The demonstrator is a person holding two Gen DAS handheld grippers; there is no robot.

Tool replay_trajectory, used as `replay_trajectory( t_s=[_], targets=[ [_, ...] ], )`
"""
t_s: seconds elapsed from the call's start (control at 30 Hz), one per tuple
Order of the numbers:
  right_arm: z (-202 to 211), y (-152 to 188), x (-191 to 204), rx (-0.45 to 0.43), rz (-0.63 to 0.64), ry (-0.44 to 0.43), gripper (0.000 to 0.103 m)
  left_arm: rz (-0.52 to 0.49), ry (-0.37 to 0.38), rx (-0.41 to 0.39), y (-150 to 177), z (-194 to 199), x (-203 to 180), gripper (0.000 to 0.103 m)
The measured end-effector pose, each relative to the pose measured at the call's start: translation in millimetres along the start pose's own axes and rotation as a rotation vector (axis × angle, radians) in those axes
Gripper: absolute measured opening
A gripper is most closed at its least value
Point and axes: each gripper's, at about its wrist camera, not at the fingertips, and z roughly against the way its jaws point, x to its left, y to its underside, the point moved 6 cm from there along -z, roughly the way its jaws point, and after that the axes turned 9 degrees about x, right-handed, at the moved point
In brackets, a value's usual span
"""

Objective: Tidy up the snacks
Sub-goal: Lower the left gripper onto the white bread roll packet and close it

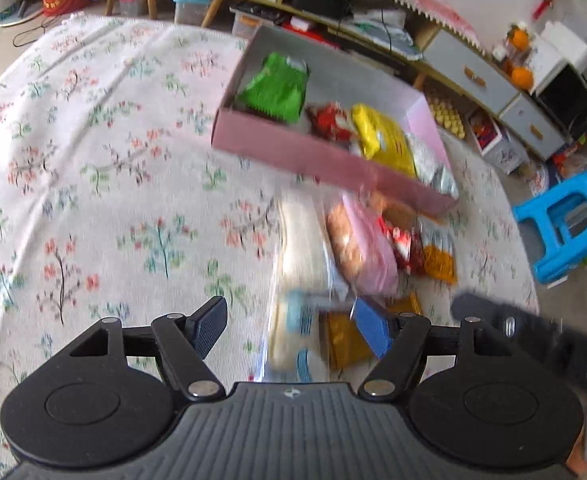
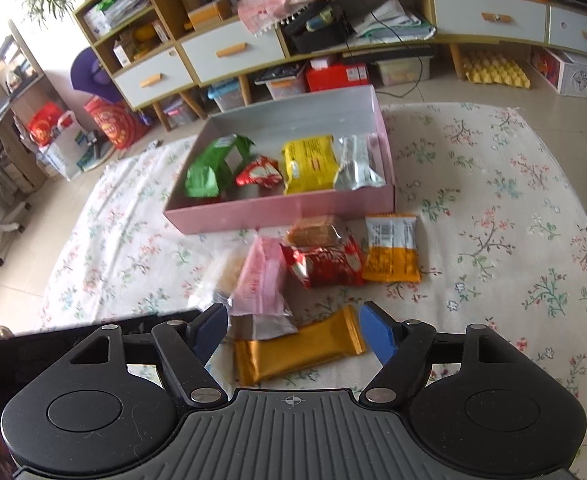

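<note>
A: Four packets in the pink box (image 2: 277, 208), left to right: green packet (image 2: 213, 168), small red packet (image 2: 258, 174), yellow packet (image 2: 309, 164), silver packet (image 2: 356, 164). Box sits on the floral cloth (image 2: 493, 184).

B: Loose ones?

A: In front of the box: pink packet (image 2: 261, 276), red packet (image 2: 325, 266), orange-and-white packet (image 2: 391, 248). Gold bar (image 2: 297, 350) nearest the right camera.

B: Grippers?

A: Left gripper (image 1: 293, 326) spread wide over a blurred pale packet (image 1: 299, 240), gripping nothing. Right gripper (image 2: 293, 330) wide too, empty, gold bar between its fingers; contact unclear.
</note>
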Motion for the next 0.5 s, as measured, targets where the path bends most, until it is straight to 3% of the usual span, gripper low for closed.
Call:
replay_trajectory(
  t_s=[0.23, 0.37, 0.43, 0.5],
  targets=[
    [-8, 0, 4, 0.009, -0.005, 0.007, 0.074, -0.092, -0.075, 0.019, 13, -16, -9, 0.068],
    [-10, 1, 11, 0.01, 0.023, 0.012, 0.074, -0.138, -0.134, 0.014, 14, -28, -5, 0.05],
    [-12, 1, 9, 0.01, 0.021, 0.021, 0.074, -0.154, -0.138, -0.003, 14, -25, -5, 0.032],
    [-12, 0, 6, 0.005, 0.009, 0.028, 0.074, -0.135, -0.117, 0.004, 13, -21, -2, 0.029]
  ],
)
